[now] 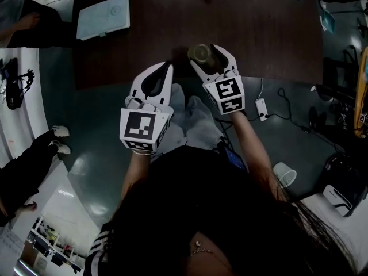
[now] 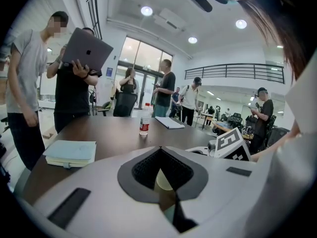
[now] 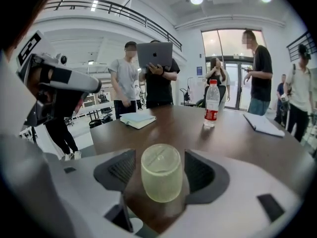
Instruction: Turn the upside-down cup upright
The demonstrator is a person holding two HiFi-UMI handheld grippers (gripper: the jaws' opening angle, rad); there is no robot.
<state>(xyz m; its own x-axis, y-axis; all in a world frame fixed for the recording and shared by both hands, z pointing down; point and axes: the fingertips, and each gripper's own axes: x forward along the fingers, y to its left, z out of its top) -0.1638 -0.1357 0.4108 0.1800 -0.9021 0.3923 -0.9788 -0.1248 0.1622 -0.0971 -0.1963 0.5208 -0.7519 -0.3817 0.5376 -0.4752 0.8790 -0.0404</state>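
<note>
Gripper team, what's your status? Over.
Left gripper shut. Right gripper open around cup, pads clear. Cup upside down on table. Nothing blocking.

We've got one cup (image 3: 161, 172) on the desk (image 3: 237, 143), one bottle (image 3: 211, 104), one laptop (image 3: 154, 54), two books (image 3: 137, 119) (image 3: 262, 124), and two grippers: left gripper (image 1: 168, 65), right gripper (image 1: 204, 54).

The right gripper (image 1: 207, 55) partly hides the cup (image 1: 199, 52) in the head view.
</note>
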